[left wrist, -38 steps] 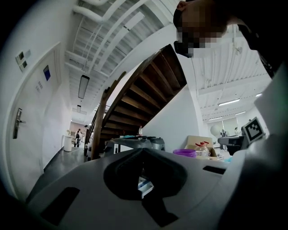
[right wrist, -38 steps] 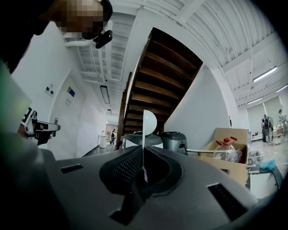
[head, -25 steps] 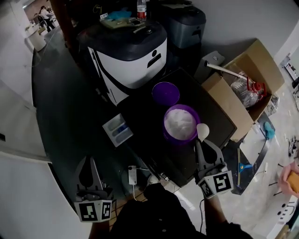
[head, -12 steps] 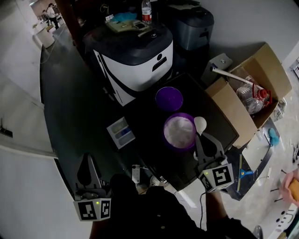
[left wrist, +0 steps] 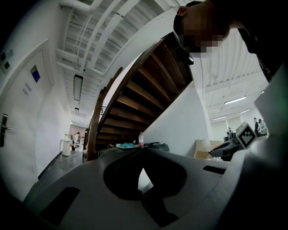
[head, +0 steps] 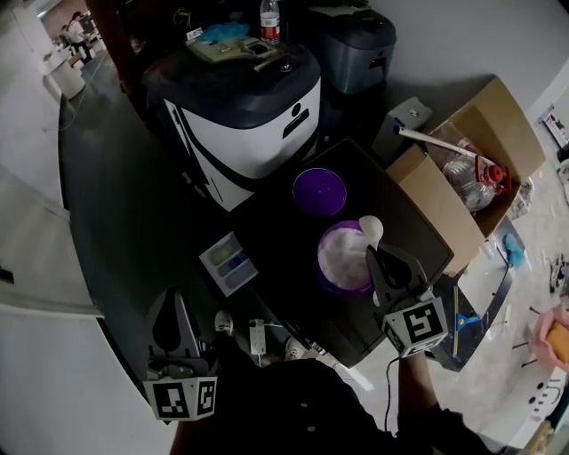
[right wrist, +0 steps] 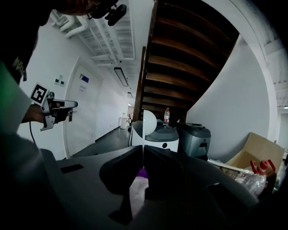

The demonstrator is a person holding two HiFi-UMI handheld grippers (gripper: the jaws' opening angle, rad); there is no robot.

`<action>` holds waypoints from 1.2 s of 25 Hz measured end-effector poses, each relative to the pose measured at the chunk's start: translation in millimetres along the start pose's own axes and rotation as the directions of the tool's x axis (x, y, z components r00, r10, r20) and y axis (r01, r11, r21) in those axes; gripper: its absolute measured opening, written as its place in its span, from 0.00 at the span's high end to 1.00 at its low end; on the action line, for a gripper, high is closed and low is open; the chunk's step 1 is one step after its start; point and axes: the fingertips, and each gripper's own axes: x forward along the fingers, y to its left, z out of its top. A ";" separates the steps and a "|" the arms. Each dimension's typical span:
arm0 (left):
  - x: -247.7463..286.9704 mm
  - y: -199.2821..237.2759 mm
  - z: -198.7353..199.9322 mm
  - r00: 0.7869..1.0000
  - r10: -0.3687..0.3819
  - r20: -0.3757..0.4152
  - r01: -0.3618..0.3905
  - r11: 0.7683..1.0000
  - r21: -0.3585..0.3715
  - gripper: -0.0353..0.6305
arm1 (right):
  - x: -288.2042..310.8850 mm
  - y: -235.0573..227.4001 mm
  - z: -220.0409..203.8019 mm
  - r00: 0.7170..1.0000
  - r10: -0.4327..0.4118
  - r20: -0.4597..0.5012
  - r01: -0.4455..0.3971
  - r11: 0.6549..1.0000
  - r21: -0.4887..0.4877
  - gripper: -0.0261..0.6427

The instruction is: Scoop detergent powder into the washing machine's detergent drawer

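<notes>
My right gripper (head: pixel 381 256) is shut on the thin handle of a white spoon (head: pixel 371 228), whose bowl sticks up past the jaws; in the right gripper view the spoon (right wrist: pixel 146 125) stands upright in front of the washing machine (right wrist: pixel 155 134). It hovers over the right edge of the purple tub of white powder (head: pixel 342 259). The tub's purple lid (head: pixel 319 191) lies behind it on the black table (head: pixel 284 267). The white detergent drawer (head: pixel 228 263) with a blue insert sits at the table's left edge. My left gripper (head: pixel 171 331) hangs low at the left, jaws shut, holding nothing.
The white-and-black washing machine (head: pixel 244 111) stands behind the table with a bottle (head: pixel 269 18) on top. An open cardboard box (head: pixel 467 169) with plastic bottles sits to the right. A power strip (head: pixel 258 336) lies on the floor near my legs.
The right gripper with the spoon has shifted left, from beside the tub to over its right edge. The left gripper has stayed in place.
</notes>
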 end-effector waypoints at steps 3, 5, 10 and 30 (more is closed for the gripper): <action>21.7 0.8 -3.4 0.997 -0.079 0.003 0.079 0.997 -0.018 0.93 | 9.0 -0.5 -12.0 0.996 -0.007 -0.094 0.002 0.998 -0.056 0.91; 30.9 1.3 -3.4 0.991 -0.133 0.003 0.133 0.991 -0.020 0.93 | 11.7 -2.4 -22.3 0.988 -0.021 -0.155 0.009 0.997 -0.077 0.91; 48.6 8.2 -16.0 0.981 -0.189 -0.032 0.188 0.982 -0.036 0.93 | 20.8 -9.1 -38.9 0.964 -0.021 -0.264 -0.008 0.994 -0.109 0.91; 72.0 -42.2 -70.6 0.925 -0.360 -0.119 0.358 0.933 -0.036 0.93 | 36.2 2.1 -138.6 0.622 0.148 -0.769 -0.382 0.914 -0.133 0.91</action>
